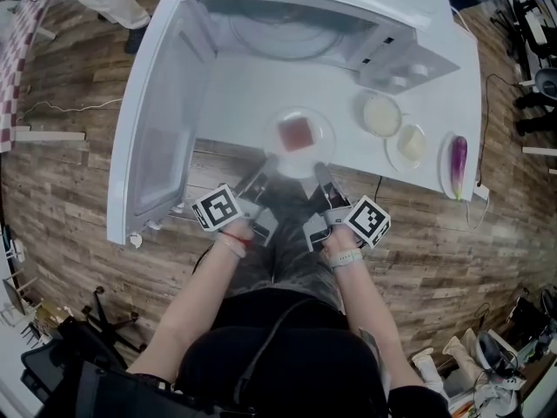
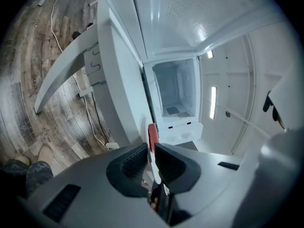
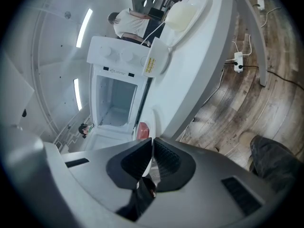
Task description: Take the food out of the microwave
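A round white plate (image 1: 323, 127) carries a red slab of food (image 1: 297, 134) and hangs over the near edge of the white table (image 1: 235, 111), in front of the open microwave (image 1: 300, 24). My left gripper (image 1: 264, 171) is shut on the plate's near-left rim. My right gripper (image 1: 321, 174) is shut on its near-right rim. In the left gripper view the gripper (image 2: 151, 152) pinches the thin white rim, and the food (image 2: 152, 135) shows just beyond. The right gripper (image 3: 152, 149) clamps the rim the same way, with the food (image 3: 142, 129) past its tips.
The microwave door (image 1: 155, 124) stands swung open at the left. On the table to the right lie two small dishes of pale food (image 1: 381, 114) (image 1: 411, 144) and a purple eggplant (image 1: 458, 156). A person (image 3: 129, 21) stands in the background. Cables run over the wooden floor.
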{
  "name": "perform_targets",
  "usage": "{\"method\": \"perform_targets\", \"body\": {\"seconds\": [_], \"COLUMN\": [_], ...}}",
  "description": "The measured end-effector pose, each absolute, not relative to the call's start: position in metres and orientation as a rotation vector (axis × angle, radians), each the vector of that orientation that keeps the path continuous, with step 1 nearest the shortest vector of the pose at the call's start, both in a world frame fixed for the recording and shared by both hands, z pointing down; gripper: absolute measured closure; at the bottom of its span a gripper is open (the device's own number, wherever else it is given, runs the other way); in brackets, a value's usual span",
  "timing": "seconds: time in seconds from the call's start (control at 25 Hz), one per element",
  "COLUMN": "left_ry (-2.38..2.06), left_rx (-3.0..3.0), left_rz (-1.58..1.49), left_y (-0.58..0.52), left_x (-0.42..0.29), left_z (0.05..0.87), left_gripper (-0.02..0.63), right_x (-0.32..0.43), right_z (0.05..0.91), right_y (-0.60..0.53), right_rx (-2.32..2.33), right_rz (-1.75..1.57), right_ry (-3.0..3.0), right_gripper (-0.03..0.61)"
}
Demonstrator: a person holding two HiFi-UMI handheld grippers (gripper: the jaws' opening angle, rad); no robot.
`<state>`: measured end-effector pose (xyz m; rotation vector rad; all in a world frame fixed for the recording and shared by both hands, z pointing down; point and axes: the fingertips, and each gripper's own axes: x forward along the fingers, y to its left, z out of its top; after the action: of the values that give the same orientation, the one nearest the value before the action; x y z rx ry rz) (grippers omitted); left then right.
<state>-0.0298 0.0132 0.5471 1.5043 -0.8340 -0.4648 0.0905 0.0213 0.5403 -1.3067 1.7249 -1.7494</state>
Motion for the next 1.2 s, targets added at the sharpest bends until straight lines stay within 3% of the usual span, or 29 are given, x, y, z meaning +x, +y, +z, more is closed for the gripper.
{"method": "perform_targets", "body": {"seconds": [0.36, 0.8, 1.2], "left_ry": [-0.688, -0.666, -0.657], "left_rx": [1.435, 1.520, 1.456], "left_rz": [-0.566, -0.413, -0.461], "left_y": [0.022, 0.036, 0.035], "left_x": [-0.016, -0.004, -0.001], "left_z": [0.534, 0.541, 0.541], "left_gripper": [0.574, 0.578, 0.584], "right_x": [0.092, 0.093, 0.094], "right_z": [0.541, 0.542, 0.536], "right_y": [0.019, 0.018, 0.016], "right_rx": [-1.306, -1.320, -1.314], "right_rz": [-1.753, -1.747, -1.693], "right_ry": [1.709, 1.733, 1.776], "right_gripper": [0.549, 0.549, 0.535]}}
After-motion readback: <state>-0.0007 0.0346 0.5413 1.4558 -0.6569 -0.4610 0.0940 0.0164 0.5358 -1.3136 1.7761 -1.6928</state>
